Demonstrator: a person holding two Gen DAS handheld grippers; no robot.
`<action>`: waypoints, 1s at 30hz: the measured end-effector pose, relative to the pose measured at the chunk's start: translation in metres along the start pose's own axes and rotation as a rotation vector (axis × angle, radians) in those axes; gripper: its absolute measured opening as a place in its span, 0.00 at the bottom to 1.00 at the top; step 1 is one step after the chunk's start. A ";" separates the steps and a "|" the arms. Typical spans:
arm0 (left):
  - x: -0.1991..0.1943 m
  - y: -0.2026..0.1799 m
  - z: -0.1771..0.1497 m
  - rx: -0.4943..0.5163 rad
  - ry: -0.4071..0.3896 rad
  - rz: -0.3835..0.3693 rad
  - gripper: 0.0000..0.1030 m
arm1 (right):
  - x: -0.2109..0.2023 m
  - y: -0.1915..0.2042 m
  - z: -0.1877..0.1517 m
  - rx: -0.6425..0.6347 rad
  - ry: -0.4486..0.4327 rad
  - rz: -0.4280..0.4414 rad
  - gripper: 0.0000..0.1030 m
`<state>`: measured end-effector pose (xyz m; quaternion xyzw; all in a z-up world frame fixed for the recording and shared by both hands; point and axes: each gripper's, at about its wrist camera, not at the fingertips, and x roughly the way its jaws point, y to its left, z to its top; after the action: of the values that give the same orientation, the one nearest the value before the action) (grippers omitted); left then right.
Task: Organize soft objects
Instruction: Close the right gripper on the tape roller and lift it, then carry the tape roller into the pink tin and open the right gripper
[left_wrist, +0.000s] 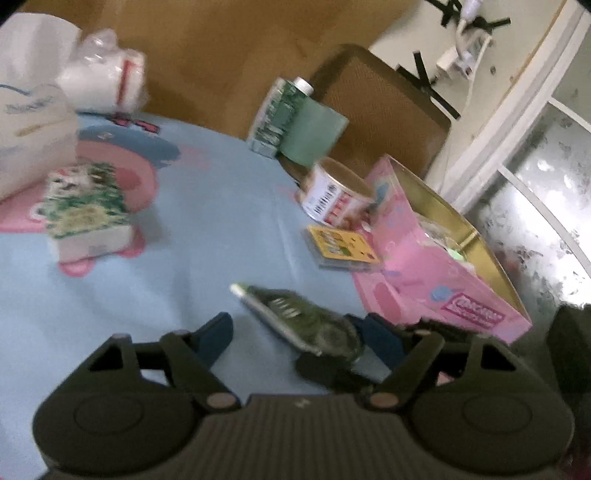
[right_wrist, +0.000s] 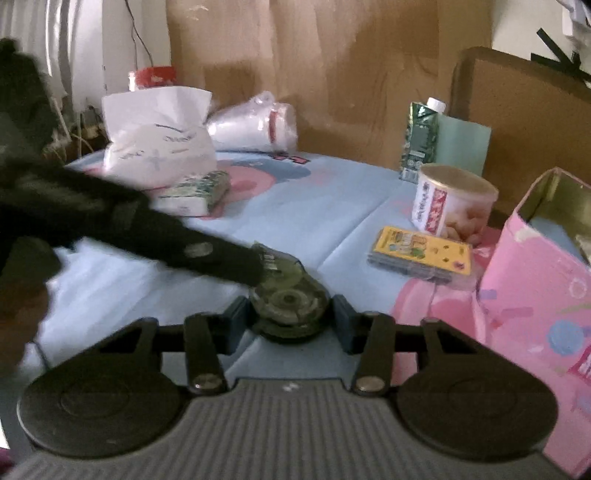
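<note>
My right gripper (right_wrist: 290, 320) stands part-open astride the round cap of the green pouch (right_wrist: 284, 291), which lies on the blue cloth (right_wrist: 295, 206) at 6 o'clock; my left gripper (left_wrist: 295, 324) gapes around its flat body. It looks light, floppy and slick, so I'd pinch the stiff cap.

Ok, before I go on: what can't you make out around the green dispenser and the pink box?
- Right wrist view: whether the right gripper presses its pads on the green dispenser; motion blur.
- Same view: the dispenser's far end, covered by the blurred left gripper.
- What the pink box holds: blurred in the left wrist view, cut off by the edge in the right.
- Text on the can: too blurred to read.
</note>
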<state>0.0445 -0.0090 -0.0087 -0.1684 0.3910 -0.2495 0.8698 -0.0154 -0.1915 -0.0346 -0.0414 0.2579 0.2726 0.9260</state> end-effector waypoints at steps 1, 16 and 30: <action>0.003 -0.002 0.000 -0.004 0.006 -0.008 0.69 | -0.003 0.005 -0.003 -0.013 -0.011 -0.011 0.50; 0.038 -0.117 0.039 0.221 -0.024 -0.153 0.46 | -0.083 -0.032 -0.003 0.049 -0.314 -0.375 0.50; 0.097 -0.190 0.029 0.392 -0.045 -0.101 0.62 | -0.105 -0.143 -0.032 0.228 -0.348 -0.746 0.52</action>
<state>0.0646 -0.2171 0.0447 -0.0208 0.3066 -0.3605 0.8807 -0.0305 -0.3705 -0.0187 0.0175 0.0934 -0.1084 0.9896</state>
